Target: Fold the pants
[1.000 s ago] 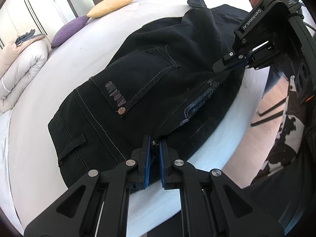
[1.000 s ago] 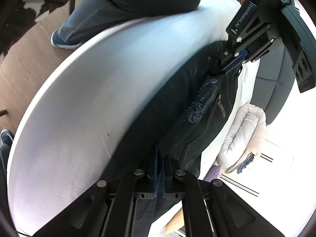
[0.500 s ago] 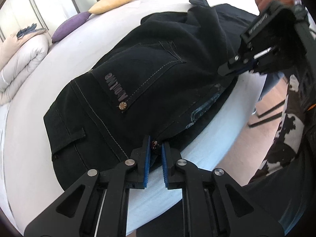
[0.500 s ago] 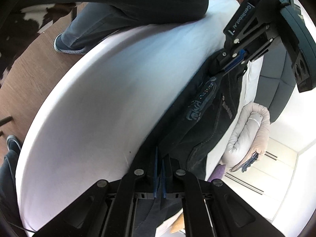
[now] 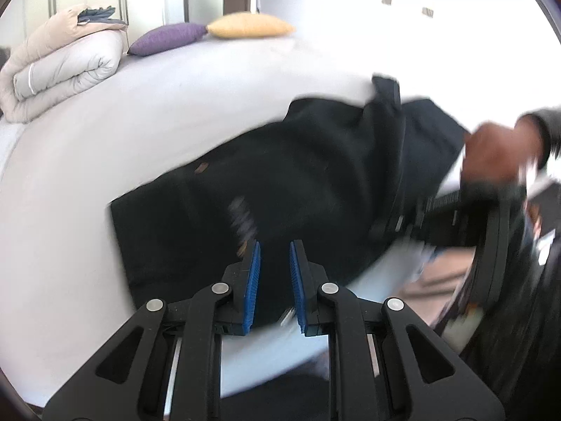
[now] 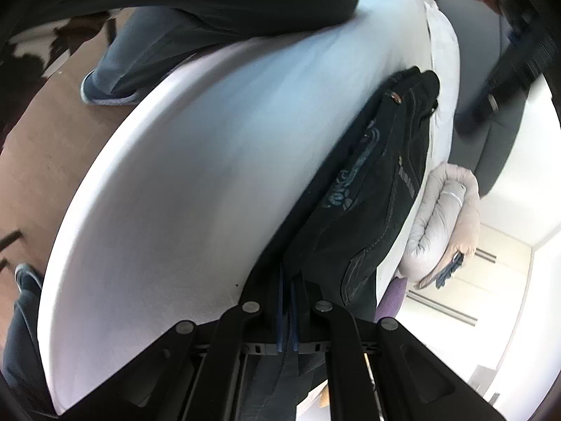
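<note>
Black pants [image 5: 315,182] lie folded lengthwise on the white bed [image 5: 140,122], the waistband toward my left gripper. My left gripper [image 5: 274,249] hovers above the waistband end. Its jaws are opening, and nothing sits between the blue pads [image 5: 253,280]. In the right wrist view the pants [image 6: 378,182] run along the bed edge down to my right gripper [image 6: 288,273], which is shut on the dark fabric. From the left wrist view, the right gripper [image 5: 382,228] rests low on the pants' near edge with a hand [image 5: 491,154] on it. The left gripper [image 6: 470,119] shows as a dark blur at the upper right.
A rolled duvet [image 5: 59,66], a purple pillow [image 5: 168,37] and a yellow pillow [image 5: 249,24] lie at the far end of the bed. A person's leg and shoe [image 6: 105,94] stand on the wooden floor [image 6: 42,140] beside the bed edge.
My left gripper has let go of the waistband, widened its jaws and lifted away while rolling. The right gripper has stayed clamped on the pants.
</note>
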{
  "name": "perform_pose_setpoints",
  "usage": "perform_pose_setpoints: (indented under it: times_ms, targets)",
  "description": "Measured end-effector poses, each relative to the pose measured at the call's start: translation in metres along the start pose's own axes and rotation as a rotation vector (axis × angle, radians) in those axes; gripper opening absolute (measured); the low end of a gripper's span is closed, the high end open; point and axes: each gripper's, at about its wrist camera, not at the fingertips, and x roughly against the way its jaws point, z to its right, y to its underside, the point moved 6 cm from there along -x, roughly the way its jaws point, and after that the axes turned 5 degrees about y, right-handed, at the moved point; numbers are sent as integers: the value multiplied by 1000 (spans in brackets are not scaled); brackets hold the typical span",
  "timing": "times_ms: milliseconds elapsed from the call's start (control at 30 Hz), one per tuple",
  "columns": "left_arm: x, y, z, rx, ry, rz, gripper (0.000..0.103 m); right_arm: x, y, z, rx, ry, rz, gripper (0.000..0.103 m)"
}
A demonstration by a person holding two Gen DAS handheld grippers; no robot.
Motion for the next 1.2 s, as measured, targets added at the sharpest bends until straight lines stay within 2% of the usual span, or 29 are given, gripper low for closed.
perform_pose_setpoints:
  times_ms: [67, 167, 200, 233, 267, 300, 333, 367, 400, 467, 533, 600, 700, 733, 767, 833, 867, 933, 1000, 1100, 1200]
  targets:
    - [-25, -9, 8, 49, 33, -7, 17, 0, 0, 1, -42, 20, -6, 7]
    - [-79, -7, 16, 96, 21, -95, 17, 2, 3, 4, -132, 66, -15, 8]
    - [-98, 0, 16, 131, 24, -145, 17, 3, 4, 6, -175, 83, -21, 11]
    - [-109, 5, 15, 150, 8, -156, 17, 6, 6, 10, -235, 105, -29, 14]
    - [-110, 6, 15, 161, 2, -121, 17, 10, 11, 15, -309, 133, -36, 32]
    - [-111, 7, 14, 182, 9, -111, 17, 18, 17, 23, -391, 168, -36, 55]
    - [-110, 7, 12, 209, 18, -106, 17, 27, 26, 31, -489, 183, -27, 67]
    - [-110, 8, 10, 235, 27, -106, 17, 36, 37, 40, -604, 167, -8, 85]
    - [-110, 8, 9, 244, 30, -108, 17, 45, 51, 48, -733, 134, 11, 97]
    - [-113, 6, 8, 245, 30, -118, 17, 51, 90, 63, -993, 89, -13, 97]
    - [-119, 4, 7, 252, 25, -132, 17, 49, 145, 71, -1264, 35, -67, 91]
    - [-123, 5, 10, 256, 18, -137, 17, 40, 229, 71, -1667, -58, -109, 77]
    - [-128, 4, 10, 265, 13, -135, 16, 22, 346, 42, -2233, -193, -123, 66]
    - [-128, 4, 10, 267, 9, -132, 17, 16, 386, 26, -2412, -209, -125, 65]
    - [-127, 7, 10, 267, 3, -130, 16, 10, 423, 8, -2563, -200, -150, 64]
    - [-128, 7, 11, 271, -8, -127, 16, 0, 468, -22, -2788, -215, -148, 59]
    - [-129, 7, 11, 274, -12, -125, 16, -6, 485, -36, -2877, -228, -145, 53]
    - [-125, 12, 11, 279, -16, -122, 16, -22, 509, -59, -2998, -267, -153, 50]
    - [-124, 15, 11, 284, -15, -120, 16, -35, 518, -70, -3037, -281, -189, 49]
    - [-123, 17, 9, 287, -13, -122, 16, -52, 526, -78, -3101, -310, -129, 45]
    - [-121, 20, 6, 290, -11, -121, 16, -59, 526, -74, -3073, -326, -127, 39]
